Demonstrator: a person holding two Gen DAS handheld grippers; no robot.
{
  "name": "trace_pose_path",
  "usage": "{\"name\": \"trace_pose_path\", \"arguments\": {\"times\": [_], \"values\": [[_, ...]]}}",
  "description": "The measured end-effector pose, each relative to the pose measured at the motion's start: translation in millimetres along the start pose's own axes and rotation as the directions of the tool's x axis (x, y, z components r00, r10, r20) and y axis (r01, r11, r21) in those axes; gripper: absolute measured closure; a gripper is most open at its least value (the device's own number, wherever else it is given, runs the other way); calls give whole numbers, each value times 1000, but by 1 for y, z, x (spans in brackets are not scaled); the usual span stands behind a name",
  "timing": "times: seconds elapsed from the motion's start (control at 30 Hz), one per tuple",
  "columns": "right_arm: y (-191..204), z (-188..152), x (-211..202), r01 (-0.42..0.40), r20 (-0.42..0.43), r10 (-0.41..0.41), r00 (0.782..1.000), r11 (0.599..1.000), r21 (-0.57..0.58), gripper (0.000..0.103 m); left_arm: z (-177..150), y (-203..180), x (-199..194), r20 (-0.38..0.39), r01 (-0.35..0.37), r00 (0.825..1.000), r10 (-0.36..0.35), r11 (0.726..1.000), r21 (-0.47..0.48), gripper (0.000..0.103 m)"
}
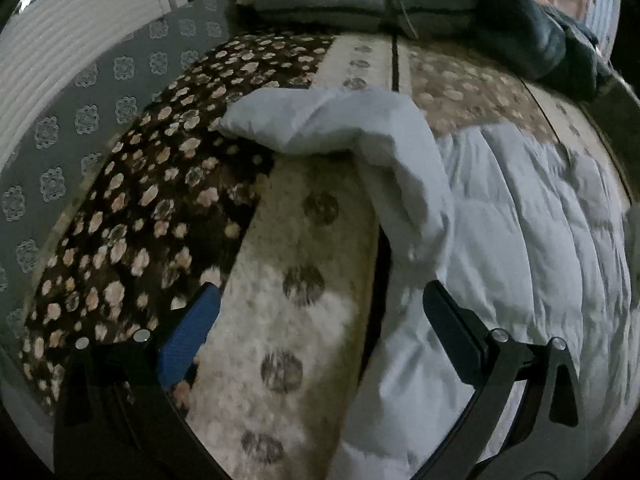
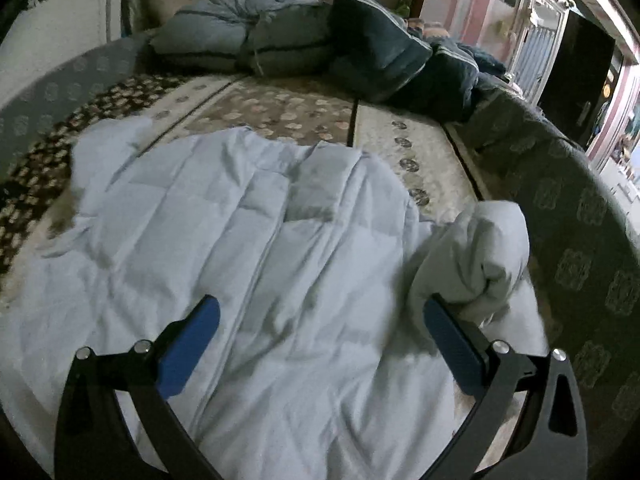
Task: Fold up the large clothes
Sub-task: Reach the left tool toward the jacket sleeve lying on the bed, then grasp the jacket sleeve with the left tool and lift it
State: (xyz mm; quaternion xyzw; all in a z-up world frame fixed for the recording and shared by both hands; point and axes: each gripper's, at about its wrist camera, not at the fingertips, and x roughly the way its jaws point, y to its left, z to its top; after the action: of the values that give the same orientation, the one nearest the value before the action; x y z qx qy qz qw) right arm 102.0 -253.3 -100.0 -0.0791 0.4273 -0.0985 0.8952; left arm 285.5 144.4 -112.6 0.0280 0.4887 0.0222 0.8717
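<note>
On patterned plush blanket (image 2: 280, 114) | quilted pale-blue jacket (image 2: 248, 240) rumpled | left gripper (image 1: 320, 320), right gripper (image 2: 320, 332) fingers spread, empty

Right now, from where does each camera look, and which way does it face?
Left wrist: sits on the left gripper, looks forward and down at the jacket's sleeve and the spotted blanket; its open fingers show.
Right wrist: sits on the right gripper, looks over the pale quilted jacket; its open fingers show.
Both share the jacket, the blanket and the folded clothes behind.
</note>
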Motion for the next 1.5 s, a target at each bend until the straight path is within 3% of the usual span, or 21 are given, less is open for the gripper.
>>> {"name": "trace_pose_path", "arguments": {"times": [0.2,0.33,0.5,0.63,0.77,0.87,0.9,0.97,1.0,1.03,1.07,1.13,1.27,1.33,1.37,1.5], "values": [[-8,27,43,75,-16,-75,997,997,9,1,35,19,31,-6,4,1000,-4,1000,-21,3],[-12,40,57,41,-13,-41,999,999,15,1,72,42,58,2,29,1000,-29,997,-67,3],[-5,46,71,57,-17,-57,998,998,-15,1,121,77,109,-14,0,1000,-3,985,-175,3],[-4,41,87,47,-58,-47,997,999,-4,1,152,100,163,-63,-51,997,37,969,-241,3],[-7,39,100,38,-85,-38,996,999,7,1,165,110,217,-154,-67,988,22,953,-296,3],[-10,42,112,35,-103,-33,994,999,12,1,169,111,240,-176,-65,984,6,940,-334,4],[-11,44,117,43,-115,-41,992,999,13,1,170,113,243,-172,-46,985,-16,935,-353,7],[-12,48,123,46,-128,-42,991,999,25,1,171,115,249,-158,6,984,-78,912,-409,24],[-11,48,124,39,-130,-34,991,999,36,1,171,115,254,-160,51,978,-136,893,-446,42],[-11,47,124,31,-130,-25,991,999,45,1,170,115,258,-162,87,969,-186,872,-481,50],[-10,47,124,24,-131,-18,991,998,49,1,171,117,256,-152,92,970,-192,861,-500,53],[-6,45,126,13,-139,-7,990,999,42,1,174,116,253,-136,93,974,-182,865,-494,78],[0,42,121,44,-129,-47,991,999,-21,1,172,136,240,-117,66,983,-145,856,-512,88],[0,41,119,55,-127,-58,990,998,-31,1,165,151,231,-127,-6,990,-68,859,-512,91],[-1,40,118,56,-126,-59,990,998,-30,1,156,163,222,-139,-73,990,3,861,-503,91],[-6,39,113,58,-105,-59,993,998,-13,1,111,209,193,-162,-196,978,132,846,-495,92]]}}
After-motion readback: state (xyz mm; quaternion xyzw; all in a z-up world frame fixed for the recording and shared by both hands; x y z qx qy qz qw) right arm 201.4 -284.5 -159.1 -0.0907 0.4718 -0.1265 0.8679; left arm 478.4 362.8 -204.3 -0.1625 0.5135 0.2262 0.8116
